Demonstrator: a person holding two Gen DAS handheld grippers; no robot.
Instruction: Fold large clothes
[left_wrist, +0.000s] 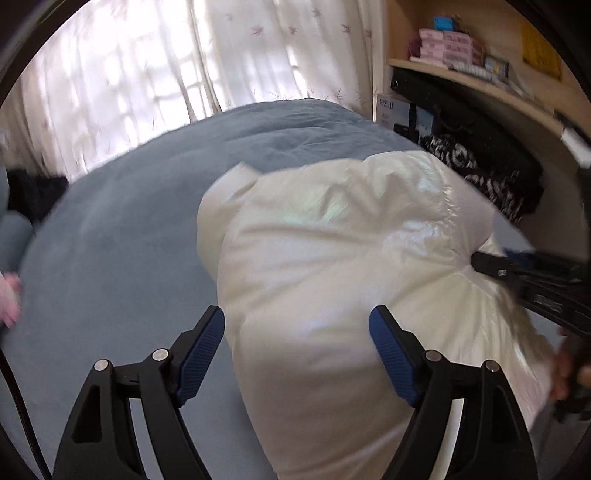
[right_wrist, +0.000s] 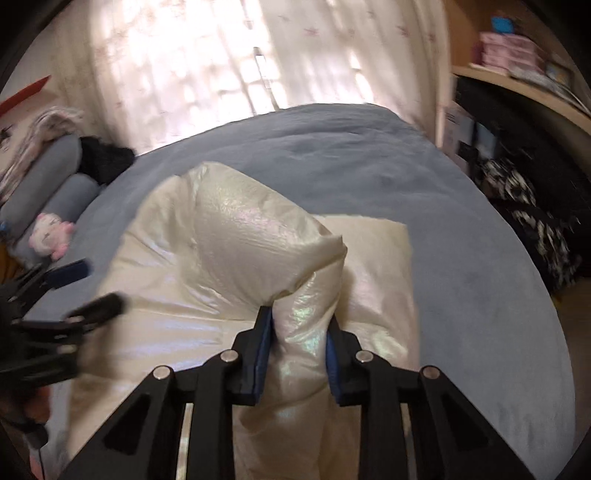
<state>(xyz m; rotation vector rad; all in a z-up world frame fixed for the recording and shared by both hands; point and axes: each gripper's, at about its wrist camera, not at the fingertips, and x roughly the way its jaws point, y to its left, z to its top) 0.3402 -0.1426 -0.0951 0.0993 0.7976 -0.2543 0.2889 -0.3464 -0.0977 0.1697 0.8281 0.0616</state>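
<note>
A shiny cream-white puffer jacket (left_wrist: 332, 240) lies bunched on a blue-grey bed (left_wrist: 110, 240). My left gripper (left_wrist: 297, 325) hangs open just above its near edge, blue pads wide apart, nothing pressed between them. In the right wrist view the same jacket (right_wrist: 221, 236) rises in a fold, and my right gripper (right_wrist: 301, 325) is shut on a thick pinch of its fabric, lifting it. The right gripper (left_wrist: 480, 264) also shows at the right edge of the left wrist view, gripping the jacket. The left gripper (right_wrist: 88, 284) appears open at the left of the right wrist view.
Light curtains (left_wrist: 166, 66) hang behind the bed. Wooden shelves (left_wrist: 461, 77) with boxes stand at the right, with black-and-white patterned cloth (left_wrist: 491, 177) below. Grey bolster pillows (right_wrist: 55, 177) and a pink plush toy (right_wrist: 51, 236) lie at the bed's left end.
</note>
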